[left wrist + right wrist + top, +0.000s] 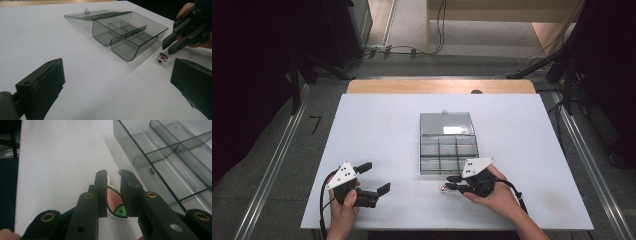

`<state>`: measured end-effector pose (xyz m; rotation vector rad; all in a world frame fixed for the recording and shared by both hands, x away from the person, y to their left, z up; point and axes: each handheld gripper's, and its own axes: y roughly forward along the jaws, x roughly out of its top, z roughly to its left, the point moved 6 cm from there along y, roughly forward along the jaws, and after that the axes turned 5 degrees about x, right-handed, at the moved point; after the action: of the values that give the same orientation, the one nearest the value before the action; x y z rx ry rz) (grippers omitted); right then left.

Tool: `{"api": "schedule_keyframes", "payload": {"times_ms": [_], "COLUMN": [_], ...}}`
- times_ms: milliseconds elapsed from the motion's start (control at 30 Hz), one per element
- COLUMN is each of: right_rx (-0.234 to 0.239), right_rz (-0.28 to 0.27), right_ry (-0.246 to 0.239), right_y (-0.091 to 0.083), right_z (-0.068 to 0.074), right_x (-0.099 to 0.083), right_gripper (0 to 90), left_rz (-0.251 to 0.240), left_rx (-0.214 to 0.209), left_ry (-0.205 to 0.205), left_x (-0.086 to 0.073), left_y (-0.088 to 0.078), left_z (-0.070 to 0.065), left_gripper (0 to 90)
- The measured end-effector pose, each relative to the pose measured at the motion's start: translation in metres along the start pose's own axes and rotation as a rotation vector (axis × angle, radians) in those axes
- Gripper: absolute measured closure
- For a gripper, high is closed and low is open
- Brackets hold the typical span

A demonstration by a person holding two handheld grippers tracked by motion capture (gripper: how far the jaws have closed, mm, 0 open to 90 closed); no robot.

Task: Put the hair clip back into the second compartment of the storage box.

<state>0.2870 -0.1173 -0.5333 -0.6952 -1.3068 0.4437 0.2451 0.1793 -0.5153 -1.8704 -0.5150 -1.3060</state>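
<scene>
While the right gripper (451,182) is hovering low over the near part of the white worktop (377,120), its jaws are standing narrowly apart on either side of a small flat sticker-like tag (115,203), not visibly pressing on it. That tag, pink with a green wedge and a white rim, is lying flat just off the near left corner of the clear divider box (448,152); its long axis is running along the jaws, pointing away from the right hand (494,192). Its lid (447,123) is lying open on the far side. Over to the left, well apart from the tag, the left gripper (374,177) is resting with its jaws spread wide and gripping nothing.
</scene>
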Motion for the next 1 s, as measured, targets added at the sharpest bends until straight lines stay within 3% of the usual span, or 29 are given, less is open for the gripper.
{"api": "schedule_keyframes", "payload": {"times_ms": [200, 700, 1000], "right_rx": [-0.016, 0.074, 0.074], "right_rz": [0.022, 0.007, 0.014], "right_ry": [0.019, 0.094, 0.076], "right_y": [0.006, 0.008, 0.008], "right_z": [-0.006, -0.010, -0.008], "right_x": [-0.007, -0.012, -0.015], "right_gripper": [73.4, 65.8, 66.0], "left_rz": [0.003, 0.012, 0.011], "left_rx": [-0.003, -0.002, 0.003], "left_ry": [-0.001, 0.000, -0.004], "left_x": [-0.001, -0.002, -0.003], "left_y": [0.000, 0.001, 0.000], "left_z": [0.001, 0.002, 0.004], "left_gripper": [0.0, 0.0, 0.0]}}
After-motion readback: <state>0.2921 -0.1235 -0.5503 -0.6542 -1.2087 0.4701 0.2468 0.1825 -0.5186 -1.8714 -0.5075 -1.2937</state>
